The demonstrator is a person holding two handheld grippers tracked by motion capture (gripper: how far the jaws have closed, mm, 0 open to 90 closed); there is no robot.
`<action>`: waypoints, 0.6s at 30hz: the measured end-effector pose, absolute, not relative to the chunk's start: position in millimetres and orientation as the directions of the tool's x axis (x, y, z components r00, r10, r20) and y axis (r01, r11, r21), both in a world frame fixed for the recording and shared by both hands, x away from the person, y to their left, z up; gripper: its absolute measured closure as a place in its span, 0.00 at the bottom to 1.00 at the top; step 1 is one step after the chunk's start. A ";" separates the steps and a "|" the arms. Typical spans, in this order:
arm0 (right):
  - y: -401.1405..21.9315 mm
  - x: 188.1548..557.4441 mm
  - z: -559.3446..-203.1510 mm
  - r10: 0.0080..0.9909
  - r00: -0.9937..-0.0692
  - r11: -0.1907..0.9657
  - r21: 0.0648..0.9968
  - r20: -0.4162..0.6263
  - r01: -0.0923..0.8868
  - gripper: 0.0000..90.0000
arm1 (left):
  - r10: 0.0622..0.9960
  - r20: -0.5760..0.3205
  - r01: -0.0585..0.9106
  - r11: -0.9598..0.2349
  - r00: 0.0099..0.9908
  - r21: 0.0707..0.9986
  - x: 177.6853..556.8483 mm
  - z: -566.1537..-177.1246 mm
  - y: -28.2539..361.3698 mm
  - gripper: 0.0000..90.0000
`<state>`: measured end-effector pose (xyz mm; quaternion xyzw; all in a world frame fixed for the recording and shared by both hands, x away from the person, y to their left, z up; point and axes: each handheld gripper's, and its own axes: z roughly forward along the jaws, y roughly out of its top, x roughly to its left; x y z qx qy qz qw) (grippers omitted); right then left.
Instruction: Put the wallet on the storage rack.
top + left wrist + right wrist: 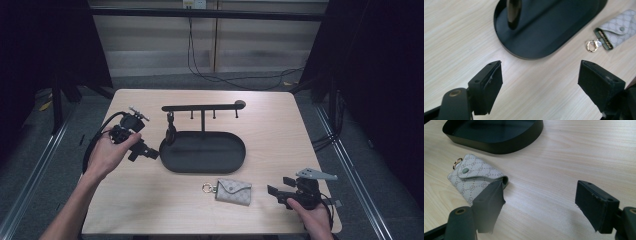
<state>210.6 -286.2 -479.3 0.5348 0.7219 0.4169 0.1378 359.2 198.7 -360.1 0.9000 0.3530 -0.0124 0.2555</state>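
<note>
A black oval tray (235, 162) with a T-shaped hook rack (202, 107) stands mid-table. A dark looped item (170, 132) hangs from the rack's left hook. A grey patterned key pouch (233, 191) with a gold ring (207, 188) lies in front of the tray. My left gripper (146, 152) hovers at the tray's left end, open, nothing between its pads (492, 82); the tray rim (524, 53) lies just ahead. My right gripper (278, 187) rests right of the pouch, open and empty, with the pouch (474, 178) beside its left pad (490, 205).
Three bare pegs hang under the rack bar (215, 114). Bare wood lies between the pouch and the right gripper (544, 182). Black cables (235, 80) run over the floor behind the table. The table's front edge (200, 232) is close to both hands.
</note>
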 end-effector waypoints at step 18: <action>-285.8 211.6 -479.3 0.883 -0.389 0.075 0.740 0.262 0.669 0.26 | 0.636 -0.292 0.671 -0.503 0.714 0.544 300.8 -418.8 229.2 0.22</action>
